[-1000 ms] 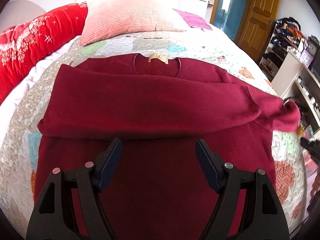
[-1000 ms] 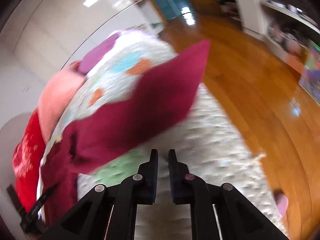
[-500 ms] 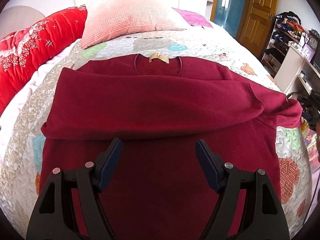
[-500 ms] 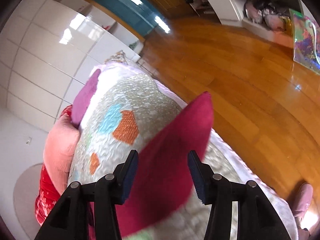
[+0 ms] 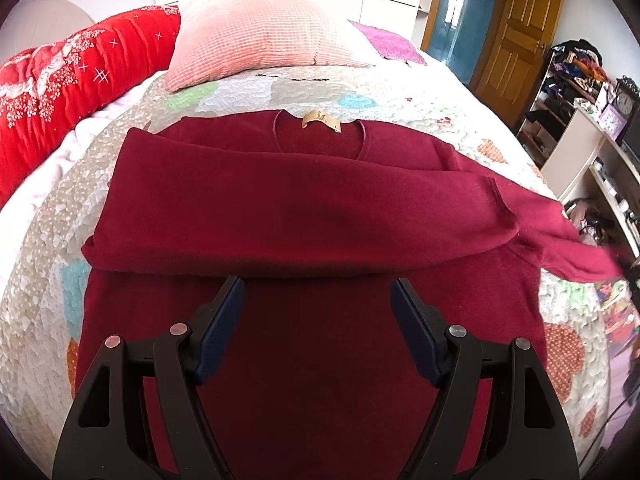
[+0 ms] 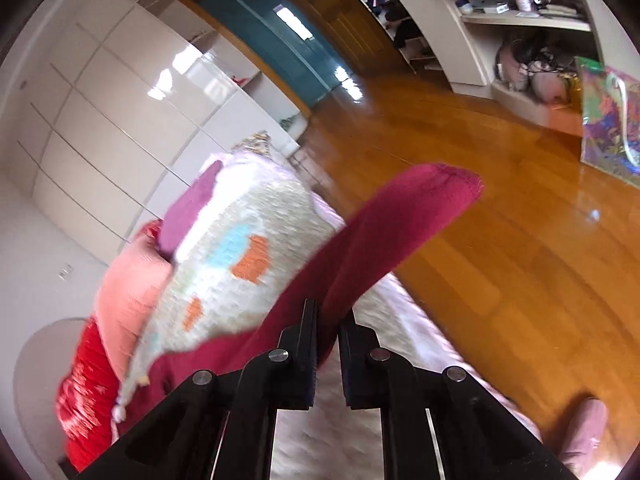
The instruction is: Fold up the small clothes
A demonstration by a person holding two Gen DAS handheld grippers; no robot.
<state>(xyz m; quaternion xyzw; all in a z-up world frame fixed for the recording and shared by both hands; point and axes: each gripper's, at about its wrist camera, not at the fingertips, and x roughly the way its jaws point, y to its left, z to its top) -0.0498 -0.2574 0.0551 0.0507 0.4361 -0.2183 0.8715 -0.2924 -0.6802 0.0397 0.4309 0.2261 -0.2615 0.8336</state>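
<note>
1. Dark red long-sleeved knit sweater (image 5: 304, 216) lies flat, neck away from the left wrist camera, on the patchwork quilted bedspread (image 5: 404, 108); tan neck label (image 5: 321, 121) faces up.
2. Done, as far as it shows: 1 sleeve is folded across the chest, a wide band running from the left shoulder side over to the right side.
3. Not done: the other red sleeve (image 6: 404, 220) trails off the right edge of the bed and is not yet laid across the body. The bottom half of the body is unfolded too.
4. Left black two-finger gripper with blue pads (image 5: 318, 322): jaws stand wide apart above the lower body panel, nothing between them, no contact visible.
5. Right black two-finger gripper (image 6: 328, 344): jaws pinched nearly together on the red sleeve, which runs between the pads and sticks out beyond the tips, cuff end free in the air over the wooden floor (image 6: 500, 216). Right view is motion-blurred.
6. Judgement: roughly a third done. Left to do: carry the pinched sleeve over the chest, then fold the hem up toward the neck.
7. Risk: the thick knit may slide or bunch if the sleeve is dragged.
8. Pink waffle pillow (image 5: 264, 36) and red quilted blanket (image 5: 68, 76) sit well clear.
</note>
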